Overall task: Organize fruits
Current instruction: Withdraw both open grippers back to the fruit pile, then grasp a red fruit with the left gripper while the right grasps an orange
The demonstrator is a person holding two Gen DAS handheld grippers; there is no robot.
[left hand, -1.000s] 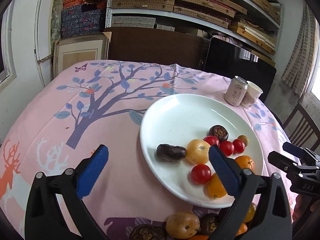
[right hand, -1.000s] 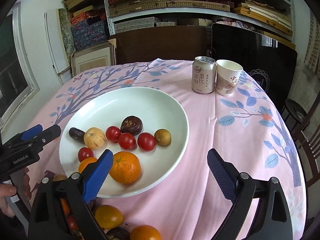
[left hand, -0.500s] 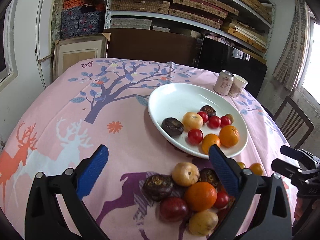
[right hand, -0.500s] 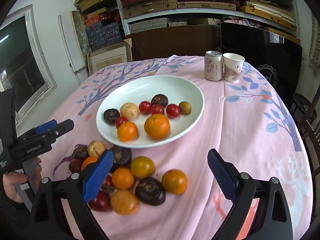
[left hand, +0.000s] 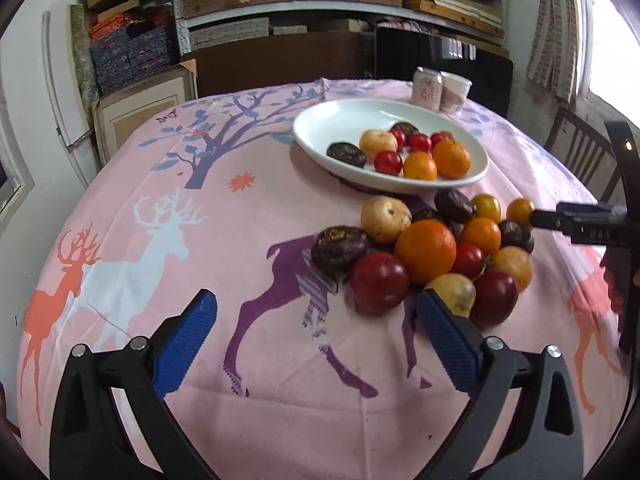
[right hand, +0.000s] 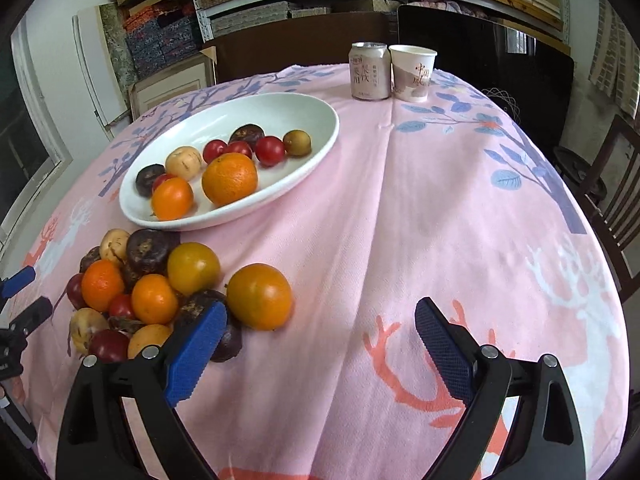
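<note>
Both our claws have drawn back from the white plate (right hand: 320, 152) since a second ago, so the loose pile of fruit (left hand: 432, 256) on the pink tablecloth (left hand: 256, 248), then barely showing at our near edge, is now lying in full view. We are holding the left gripper (left hand: 316, 340) with its jaws wide apart and nothing between them; the pile is sitting just ahead of its right blue finger (left hand: 448, 344), with a yellowish fruit (left hand: 454, 292) and a dark red one (left hand: 380, 282) nearest that finger's tip. A big orange (left hand: 426, 250) is resting in the middle of the heap, just beyond those two. The plate is lying farther ahead and to the right of this claw, past the pile, carrying its own fruit.

We are keeping the right gripper (right hand: 318, 346) wide open and empty as well. From here the same heap is lying ahead and to the left, crowding against the left blue finger (right hand: 196, 356), whose tip is covering part of a dark fruit (right hand: 224, 336). A yellow-orange fruit (right hand: 260, 296) is sitting apart from the heap's edge, just ahead of that finger. The plate is lying beyond the pile, and a can (right hand: 369, 71) and a paper cup (right hand: 413, 73) are standing side by side well ahead of the claw.
</note>
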